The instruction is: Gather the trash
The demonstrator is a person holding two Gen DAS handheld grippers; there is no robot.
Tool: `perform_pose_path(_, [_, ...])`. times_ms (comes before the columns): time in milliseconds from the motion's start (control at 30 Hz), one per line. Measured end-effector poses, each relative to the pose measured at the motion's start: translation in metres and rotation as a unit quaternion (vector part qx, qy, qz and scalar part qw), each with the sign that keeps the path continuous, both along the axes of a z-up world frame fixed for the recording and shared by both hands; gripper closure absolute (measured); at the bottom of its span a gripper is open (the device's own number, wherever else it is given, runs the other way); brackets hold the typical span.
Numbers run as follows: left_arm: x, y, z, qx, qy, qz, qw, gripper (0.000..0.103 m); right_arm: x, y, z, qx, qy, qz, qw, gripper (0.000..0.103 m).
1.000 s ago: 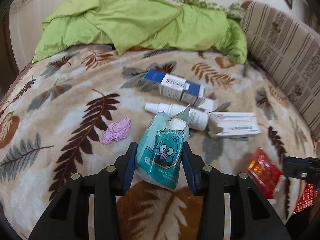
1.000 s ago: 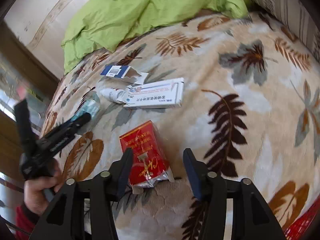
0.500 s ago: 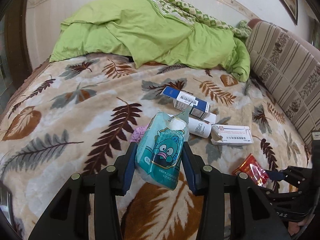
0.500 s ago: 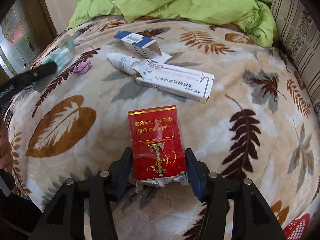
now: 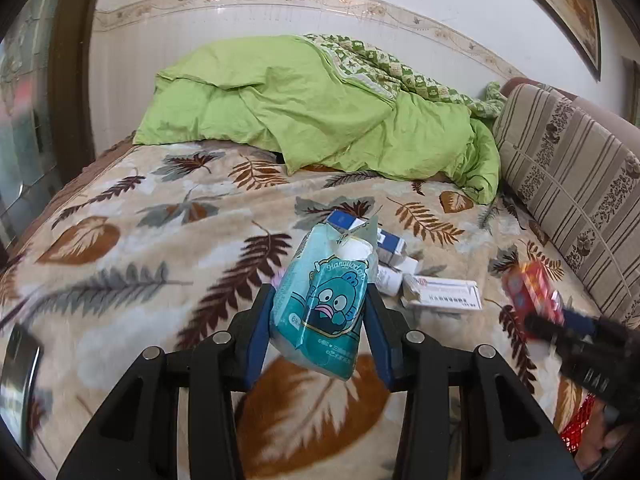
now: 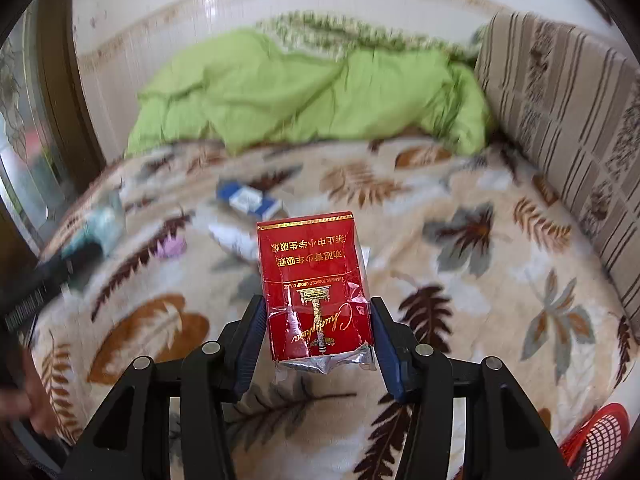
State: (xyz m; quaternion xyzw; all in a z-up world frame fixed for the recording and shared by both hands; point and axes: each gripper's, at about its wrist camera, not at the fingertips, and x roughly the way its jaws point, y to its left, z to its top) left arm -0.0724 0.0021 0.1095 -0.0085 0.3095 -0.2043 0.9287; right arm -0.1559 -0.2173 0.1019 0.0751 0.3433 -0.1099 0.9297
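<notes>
Lifted clear of the leaf-print blanket (image 5: pixel 120 280) for binning, a teal tissue pack (image 5: pixel 320 304) is clamped by the left gripper (image 5: pixel 318 330) and a red cigarette pack (image 6: pixel 314 284) by the right gripper (image 6: pixel 318 340), a red mesh basket (image 6: pixel 596 440) seen at the blanket's near-right edge.

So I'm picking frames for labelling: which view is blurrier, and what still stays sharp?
Right wrist view: bed and green quilt smeared by motion, only the red cigarette pack in the right gripper crisp. Left wrist view: mostly sharp, including the teal tissue pack; the right gripper and lower left edge blur.
</notes>
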Motion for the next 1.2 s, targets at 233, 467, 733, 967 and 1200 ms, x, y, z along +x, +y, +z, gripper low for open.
perform_pose_path(233, [-0.034,0.009,-0.006,0.001,0.001,0.016,0.9999,0.061,-0.021,0.009,0.015,0.008,-0.039,-0.008,0.999,0.048])
perform_pose_path(467, [-0.056,0.016,-0.010,0.010,-0.001,0.028,0.9996,0.061,-0.040,0.013,0.012,0.015,-0.044,-0.009,0.999,0.048])
perform_pose_path(733, [-0.076,0.006,-0.007,0.018,-0.013,0.013,0.9997,0.060,-0.056,0.003,0.008,0.046,-0.035,-0.025,0.998,0.048])
perform_pose_path(967, [-0.093,0.003,-0.006,0.021,-0.018,0.003,0.9996,0.060,-0.072,0.004,0.014,0.041,-0.052,-0.028,0.997,0.048])
perform_pose_path(1200, [-0.106,0.002,-0.003,0.022,-0.023,-0.007,0.9995,0.060,-0.086,0.007,0.017,0.030,-0.058,-0.022,0.998,0.048])
